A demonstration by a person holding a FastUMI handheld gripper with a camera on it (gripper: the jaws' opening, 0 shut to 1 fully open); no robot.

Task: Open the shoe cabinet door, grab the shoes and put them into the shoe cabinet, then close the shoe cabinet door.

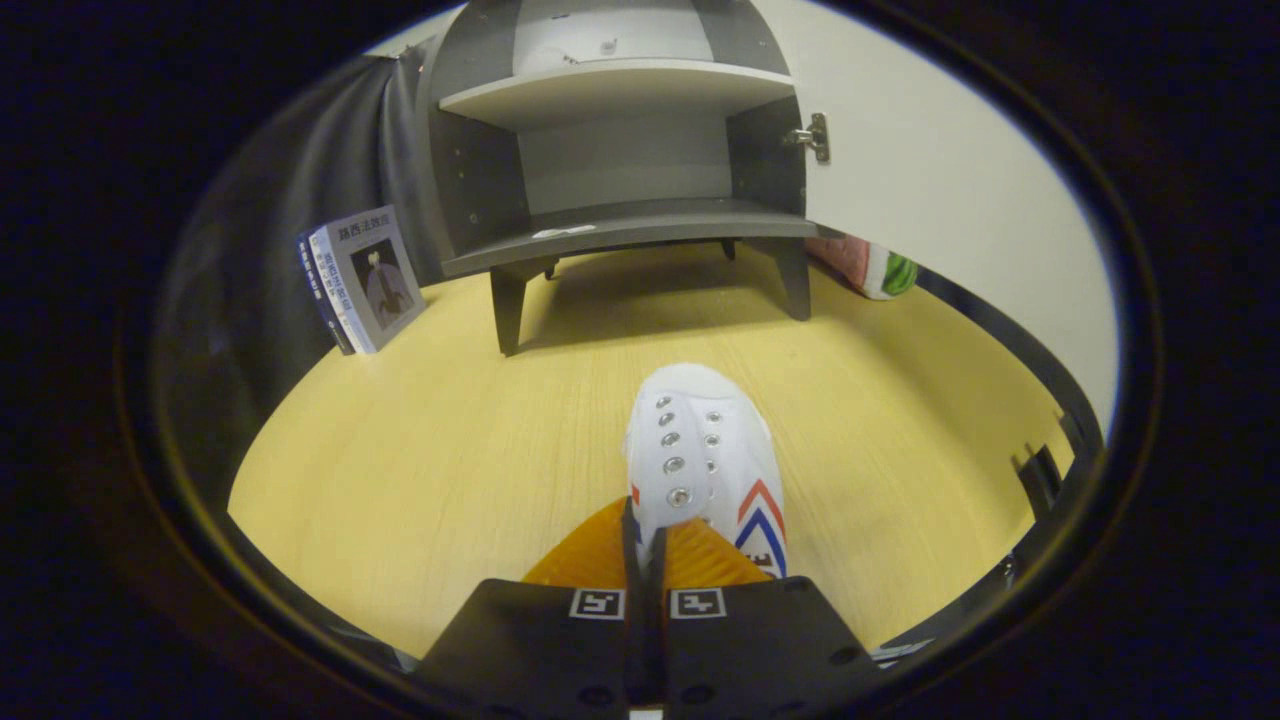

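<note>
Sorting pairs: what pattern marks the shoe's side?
Red and blue chevrons on the white shoe, gripper view.

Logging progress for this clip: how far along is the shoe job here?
Done: the cabinet door stands open. In hand: the tongs are shut on the white shoe, held out toward the cabinet. Left: setting the shoe on a shelf and closing the door.

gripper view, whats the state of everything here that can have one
shoe cabinet door: swung open to the right
shoe cabinet: shelves bare, no shoe inside yet
white shoe: gripped at its edge, toe towards the cabinet, above the yellow floor
claw: fingers closed on the shoe's edge
book: standing, leaning against the booth wall left of the cabinet
</note>
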